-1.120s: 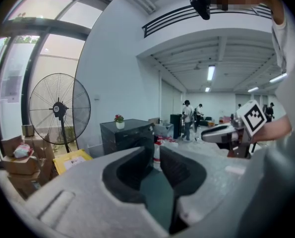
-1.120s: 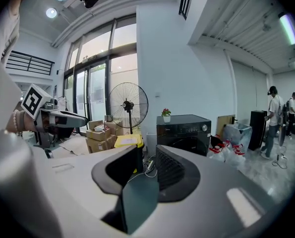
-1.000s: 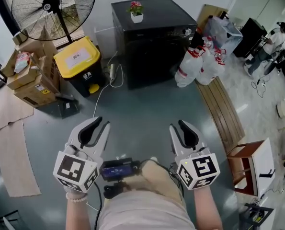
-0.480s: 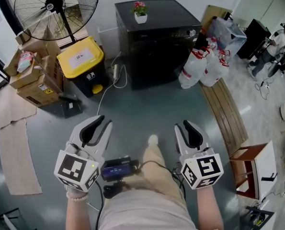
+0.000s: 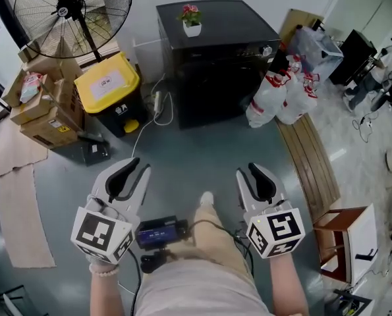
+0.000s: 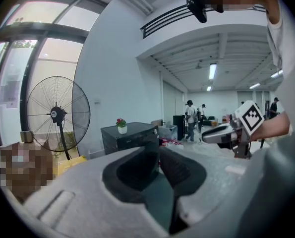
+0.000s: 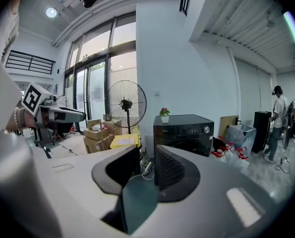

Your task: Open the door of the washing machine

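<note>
The washer (image 5: 212, 58) is a glossy black box that stands on the grey floor (image 5: 182, 157) with its back to the white wall. A small pot (image 5: 191, 18) of pink flowers sits on its flat top. A control strip with a silver knob (image 5: 267, 50) runs along the upper edge of the front. The front panel below it is dark and lies flush. Its door looks shut, though its outline is hard to make out. A yellow-lidded bin (image 5: 107, 84) stands to one side of the washer and white bags (image 5: 281, 94) to the other.

Both grippers are held low before the person's body, side by side, pointing a little below level toward the washer and well apart from it. The left gripper (image 5: 131, 170) has its jaws parted, with only floor showing between them. The right gripper (image 5: 248, 173) is likewise unclenched and empty.

The washer stands upright and about as wide as it is tall, with its front facing the person.
</note>
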Demonstrator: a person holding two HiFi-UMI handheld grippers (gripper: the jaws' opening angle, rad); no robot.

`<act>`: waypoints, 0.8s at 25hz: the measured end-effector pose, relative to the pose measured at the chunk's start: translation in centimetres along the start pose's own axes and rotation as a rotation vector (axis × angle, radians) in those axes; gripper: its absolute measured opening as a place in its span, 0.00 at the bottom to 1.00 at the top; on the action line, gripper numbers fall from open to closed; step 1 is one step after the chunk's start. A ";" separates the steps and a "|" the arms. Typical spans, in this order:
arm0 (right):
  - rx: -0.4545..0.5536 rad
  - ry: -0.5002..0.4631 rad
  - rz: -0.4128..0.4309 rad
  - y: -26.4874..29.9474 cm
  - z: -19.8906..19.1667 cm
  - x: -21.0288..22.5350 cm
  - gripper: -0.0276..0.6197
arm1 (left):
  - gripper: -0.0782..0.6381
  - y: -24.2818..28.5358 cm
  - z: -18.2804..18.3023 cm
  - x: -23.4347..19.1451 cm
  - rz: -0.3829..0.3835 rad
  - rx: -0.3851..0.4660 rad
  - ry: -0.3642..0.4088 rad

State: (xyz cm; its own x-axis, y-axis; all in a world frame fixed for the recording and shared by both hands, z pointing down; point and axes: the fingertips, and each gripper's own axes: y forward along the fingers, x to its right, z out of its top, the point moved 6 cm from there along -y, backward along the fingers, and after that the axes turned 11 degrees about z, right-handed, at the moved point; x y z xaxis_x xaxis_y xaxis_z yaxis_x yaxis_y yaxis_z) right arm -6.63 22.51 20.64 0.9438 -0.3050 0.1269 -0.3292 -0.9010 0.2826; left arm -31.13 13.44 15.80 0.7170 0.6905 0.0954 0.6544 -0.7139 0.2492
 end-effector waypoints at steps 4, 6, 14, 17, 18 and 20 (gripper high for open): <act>-0.011 0.004 0.006 1.7 0.8 2.7 0.20 | 0.23 2.8 0.5 -0.1 0.001 -0.008 -0.008; -0.011 0.003 0.014 2.6 1.1 4.1 0.20 | 0.23 4.2 0.8 0.0 -0.002 -0.010 -0.010; -0.030 0.010 0.046 6.1 2.7 9.2 0.20 | 0.23 9.8 2.3 -0.6 0.027 -0.019 -0.017; -0.033 0.004 0.062 7.4 3.2 10.9 0.20 | 0.23 11.7 2.6 -0.8 0.037 -0.026 -0.024; -0.032 0.001 0.068 7.9 3.4 11.5 0.20 | 0.23 12.3 2.7 -0.9 0.039 -0.029 -0.026; -0.037 0.001 0.076 8.7 3.7 12.6 0.20 | 0.23 13.6 2.8 -1.0 0.041 -0.034 -0.027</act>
State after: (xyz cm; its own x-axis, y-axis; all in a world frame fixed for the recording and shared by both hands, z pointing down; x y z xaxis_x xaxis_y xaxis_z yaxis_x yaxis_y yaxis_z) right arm 2.52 9.69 21.23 0.9160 -0.3721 0.1499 -0.4009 -0.8631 0.3071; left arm -22.27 2.77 16.40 0.7497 0.6568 0.0807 0.6159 -0.7372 0.2780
